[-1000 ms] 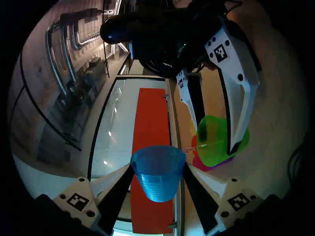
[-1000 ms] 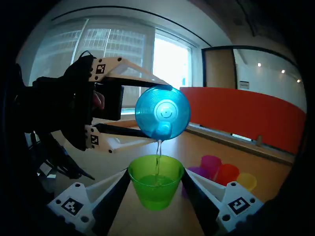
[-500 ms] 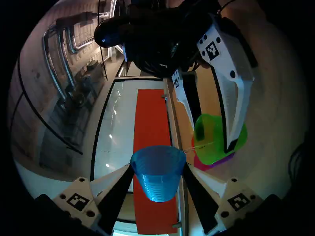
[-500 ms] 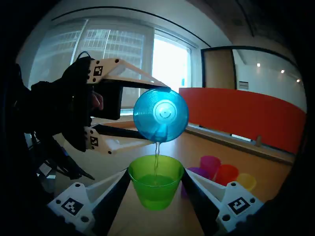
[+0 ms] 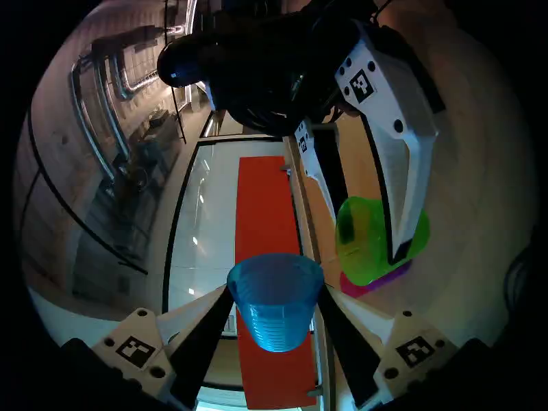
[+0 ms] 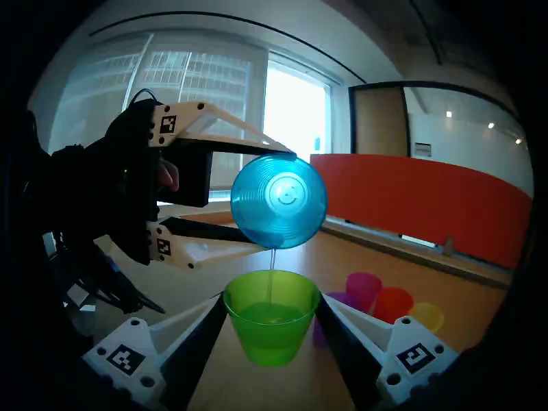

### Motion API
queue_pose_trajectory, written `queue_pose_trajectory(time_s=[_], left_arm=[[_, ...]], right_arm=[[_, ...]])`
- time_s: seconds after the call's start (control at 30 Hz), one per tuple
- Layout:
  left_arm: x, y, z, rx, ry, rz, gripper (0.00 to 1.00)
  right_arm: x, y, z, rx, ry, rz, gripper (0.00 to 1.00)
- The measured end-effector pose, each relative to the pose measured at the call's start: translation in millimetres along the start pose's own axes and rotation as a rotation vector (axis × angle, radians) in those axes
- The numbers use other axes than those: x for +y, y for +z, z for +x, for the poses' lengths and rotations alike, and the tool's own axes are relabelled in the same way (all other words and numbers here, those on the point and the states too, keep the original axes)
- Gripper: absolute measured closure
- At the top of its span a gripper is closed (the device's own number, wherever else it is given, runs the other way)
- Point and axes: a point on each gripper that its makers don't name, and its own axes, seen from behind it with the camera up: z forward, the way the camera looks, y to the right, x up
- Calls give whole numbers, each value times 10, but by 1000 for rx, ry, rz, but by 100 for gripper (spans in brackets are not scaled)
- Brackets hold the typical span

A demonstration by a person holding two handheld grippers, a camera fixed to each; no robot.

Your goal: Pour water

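Mid-pour. Pinching blue cup [image 6: 277, 200] in left claw [image 6: 272, 194], tipped near flat, just above green cup [image 6: 272, 332]. Pinching green cup upright in right claw [image 6: 272, 305], part full. Noted thin stream [image 6: 272, 274] from blue rim into green cup, near centre. Noted spare cups [image 6: 394, 301] on bench [image 6: 342, 260] behind. For clean pour: hold green cup level, keep blue rim over centre, raise tilt slowly. Judged nearly drained, given thin stream.
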Motion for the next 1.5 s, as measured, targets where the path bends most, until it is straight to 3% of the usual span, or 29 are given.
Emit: queue_pose_trajectory(time_s=[0.4, 0.67, 0.97, 1.5], left_arm=[[-58, -12, -16, -2, -24, 8, 14], [-52, -28, -75, -9, -157, 10, 14], [-52, -10, -221, -30, -431, 15, 15], [71, -53, -498, -75, -992, -14, 14]], right_arm=[[0, 4, 30, 3, 0, -4, 7], [-4, -3, 51, 3, -3, -6, 7], [-1, -5, 63, 6, -4, -9, 8], [-9, -12, 119, 23, -2, -10, 7]])
